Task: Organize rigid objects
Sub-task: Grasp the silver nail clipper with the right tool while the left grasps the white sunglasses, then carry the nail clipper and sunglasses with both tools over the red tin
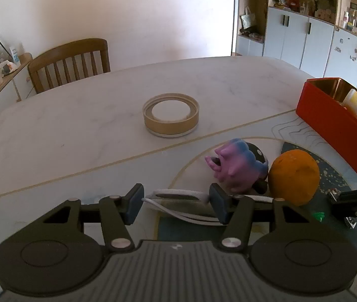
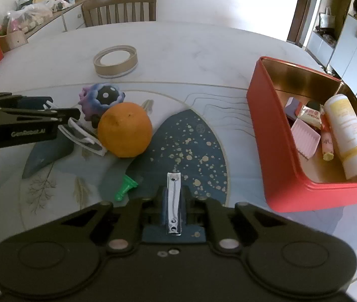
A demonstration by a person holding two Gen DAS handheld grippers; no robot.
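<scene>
My left gripper [image 1: 175, 201] is open, its pads on either side of a pair of white glasses [image 1: 178, 196] lying on the table; the same glasses show in the right wrist view [image 2: 82, 136]. A purple-blue toy figure [image 1: 236, 166] and an orange [image 1: 294, 176] sit just right of them. My right gripper [image 2: 174, 201] is shut on a silver nail clipper [image 2: 174, 201], held above the table. A green plastic piece [image 2: 125, 187] lies near it. The open red tin box [image 2: 274, 136] at the right holds a lotion bottle [image 2: 349, 136] and several small items.
A tan ring-shaped lid [image 1: 170, 118] lies mid-table. A wooden chair [image 1: 70, 63] stands at the far edge. A cluttered sideboard [image 2: 35, 7] is at the left, white cabinets [image 1: 304, 37] at the right. A blue speckled pattern [image 2: 191, 146] marks the tabletop.
</scene>
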